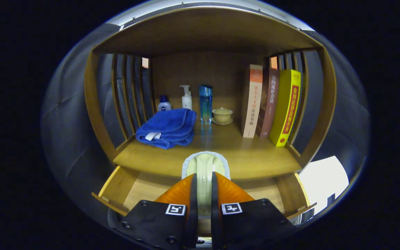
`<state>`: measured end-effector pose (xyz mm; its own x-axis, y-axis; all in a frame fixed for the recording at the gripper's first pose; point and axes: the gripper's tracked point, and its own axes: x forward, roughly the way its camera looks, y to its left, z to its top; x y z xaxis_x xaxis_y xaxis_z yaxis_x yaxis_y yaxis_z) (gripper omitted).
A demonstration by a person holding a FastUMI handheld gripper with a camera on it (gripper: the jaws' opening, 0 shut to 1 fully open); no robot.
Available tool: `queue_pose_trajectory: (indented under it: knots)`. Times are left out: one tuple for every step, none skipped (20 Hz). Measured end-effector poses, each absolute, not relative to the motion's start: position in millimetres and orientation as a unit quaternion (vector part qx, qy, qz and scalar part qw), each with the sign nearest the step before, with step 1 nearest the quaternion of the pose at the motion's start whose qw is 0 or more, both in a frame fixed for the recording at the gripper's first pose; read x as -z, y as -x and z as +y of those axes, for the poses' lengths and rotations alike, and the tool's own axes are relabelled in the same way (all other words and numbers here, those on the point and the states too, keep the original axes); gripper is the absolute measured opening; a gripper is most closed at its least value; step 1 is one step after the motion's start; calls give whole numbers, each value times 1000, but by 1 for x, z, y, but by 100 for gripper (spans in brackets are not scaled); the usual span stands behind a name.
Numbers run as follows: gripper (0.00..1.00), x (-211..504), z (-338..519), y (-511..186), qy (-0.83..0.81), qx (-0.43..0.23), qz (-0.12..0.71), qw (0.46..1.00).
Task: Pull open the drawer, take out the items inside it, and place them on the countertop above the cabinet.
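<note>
Pale tube (205,170) clamped between the fingers (182,189) — above open drawer (144,189).

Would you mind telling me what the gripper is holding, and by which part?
A pale sponge-like item, pinched by its near end between the fingers, over the open drawer.

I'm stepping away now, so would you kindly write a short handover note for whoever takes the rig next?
Gripper: fingers shut on a pale item with a white rim, held just over the countertop's front edge.
Drawer: pulled open below the countertop; what else lies in it is hidden behind the fingers.
Done: drawer opened, item lifted out.
Left: set the item down on the countertop in front of the blue towel, let go, then check the drawer for more.
</note>
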<state>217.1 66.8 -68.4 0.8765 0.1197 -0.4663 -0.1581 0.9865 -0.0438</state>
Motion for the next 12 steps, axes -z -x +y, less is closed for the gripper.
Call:
queue_pose_trajectory:
  knots:
    - [24,65,69,-227,42,-68,234,969]
    - [24,60,71,-237,41,-64,229,970]
    - [24,57,75,-250,41,-61,222,972]
    - [24,56,76,-261,43,-58,217,973]
    - [24,57,77,-273,48,-57,218,973]
    - [24,61,76,-284,53,-53,219,973]
    - [24,68,75,-296,57,-49,222,972]
    - [24,73,74,-303,59,-43,230,970]
    - [24,83,74,-309,58,-42,241,968]
    - [24,93,75,-313,56,-40,252,965]
    - [24,101,76,-317,55,-39,263,963]
    - [24,105,75,-320,58,-35,268,961]
